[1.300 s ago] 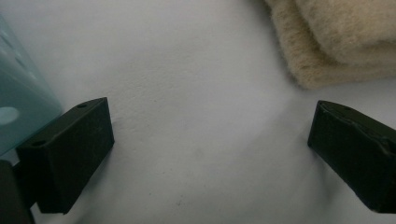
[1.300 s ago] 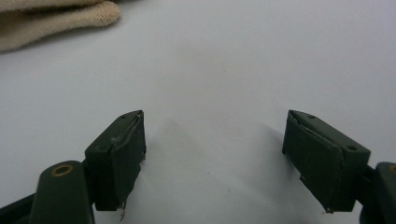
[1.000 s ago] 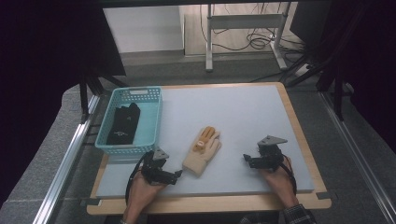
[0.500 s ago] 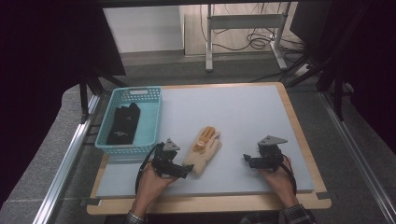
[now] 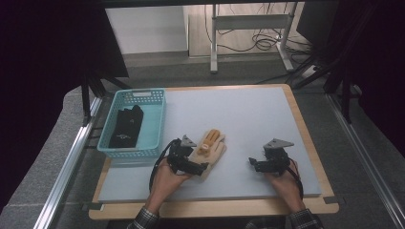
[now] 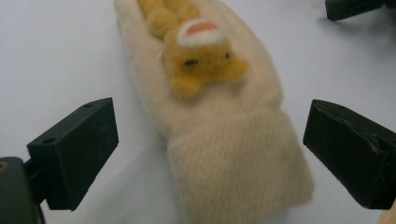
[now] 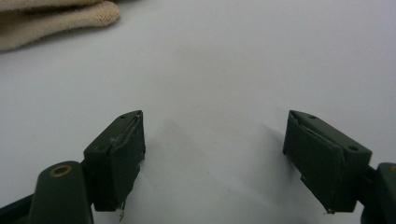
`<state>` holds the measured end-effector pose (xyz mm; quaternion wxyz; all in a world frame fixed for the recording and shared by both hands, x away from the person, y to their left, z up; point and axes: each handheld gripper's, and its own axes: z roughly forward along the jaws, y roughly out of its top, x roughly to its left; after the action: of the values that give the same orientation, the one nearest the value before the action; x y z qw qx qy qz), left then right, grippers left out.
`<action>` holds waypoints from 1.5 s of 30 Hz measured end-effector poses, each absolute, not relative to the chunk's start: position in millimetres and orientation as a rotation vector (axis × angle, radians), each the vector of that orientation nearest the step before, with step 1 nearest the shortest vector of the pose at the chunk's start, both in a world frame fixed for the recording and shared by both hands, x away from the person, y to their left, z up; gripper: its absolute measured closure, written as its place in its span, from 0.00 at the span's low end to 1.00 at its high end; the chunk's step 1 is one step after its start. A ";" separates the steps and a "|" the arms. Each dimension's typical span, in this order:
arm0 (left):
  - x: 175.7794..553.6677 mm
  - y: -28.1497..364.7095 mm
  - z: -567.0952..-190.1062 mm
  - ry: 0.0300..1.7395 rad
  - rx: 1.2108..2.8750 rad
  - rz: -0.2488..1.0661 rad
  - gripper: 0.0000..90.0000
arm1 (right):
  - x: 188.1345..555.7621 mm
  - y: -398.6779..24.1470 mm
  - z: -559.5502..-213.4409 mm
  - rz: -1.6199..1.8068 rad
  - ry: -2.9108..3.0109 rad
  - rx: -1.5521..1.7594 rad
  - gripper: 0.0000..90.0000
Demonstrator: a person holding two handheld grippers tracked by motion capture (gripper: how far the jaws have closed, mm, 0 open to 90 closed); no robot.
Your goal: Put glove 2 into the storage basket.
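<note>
Lay on the grey tabletop (image 5: 248,114), near centre, right of the blue basket (image 5: 155,124): cream knitted glove (image 6: 224,140). Straddled its cuff with left tongs (image 6: 210,149) spread wide, not yet pinching. Rested right tongs (image 7: 215,158) spread, empty. Called next for closing on the cuff.

Overhead view, two close jaw-level views

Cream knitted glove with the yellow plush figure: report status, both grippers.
Left gripper open, jaws astride cream knitted glove's cuff, not pressing. Right gripper open over bare grey mat. Glove flat, nothing in the way.
</note>
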<state>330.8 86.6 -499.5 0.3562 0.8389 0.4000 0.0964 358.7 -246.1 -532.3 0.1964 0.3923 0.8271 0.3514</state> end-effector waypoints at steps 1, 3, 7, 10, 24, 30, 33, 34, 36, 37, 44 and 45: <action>332.8 84.2 -499.2 1.037 2.170 0.246 0.04 | 358.7 -246.1 -532.3 0.984 2.317 1.099 0.23; 337.4 79.7 -498.9 1.042 2.182 0.251 0.04 | 358.7 -246.1 -532.3 0.984 2.317 1.098 0.23; 345.9 70.5 -499.9 1.046 2.207 0.255 0.03 | 358.7 -246.1 -532.3 0.984 2.317 1.099 0.23; 349.9 63.1 -502.3 1.058 2.224 0.259 0.04 | 358.6 -246.1 -532.3 0.984 2.317 1.098 0.23; 356.7 45.2 -529.1 1.097 2.332 0.278 0.06 | 358.6 -246.1 -532.3 0.985 2.318 1.097 0.22; 351.3 44.0 -525.4 1.091 2.331 0.285 0.19 | 358.6 -246.0 -532.3 0.984 2.318 1.097 0.22; 350.2 44.2 -522.8 1.095 2.330 0.290 0.33 | 358.5 -245.9 -532.3 0.984 2.318 1.098 0.22; 350.0 44.6 -522.2 1.088 2.332 0.288 0.37 | 358.5 -245.9 -532.3 0.984 2.319 1.098 0.22; 349.0 45.6 -521.9 1.067 2.328 0.290 0.45 | 358.5 -245.9 -532.3 0.984 2.318 1.097 0.22; 348.4 46.1 -521.9 1.061 2.325 0.288 0.49 | 358.4 -245.8 -532.3 0.984 2.318 1.099 0.22; 348.6 48.9 -520.6 1.025 2.310 0.259 0.59 | 358.4 -245.8 -532.3 0.984 2.318 1.097 0.22; 348.4 49.7 -520.0 1.020 2.302 0.252 0.60 | 358.4 -245.8 -532.3 0.983 2.318 1.097 0.22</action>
<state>348.4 49.7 -520.0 0.3009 0.8675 0.3845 0.0951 358.4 -245.8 -532.3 0.1964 0.3916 0.8276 0.3509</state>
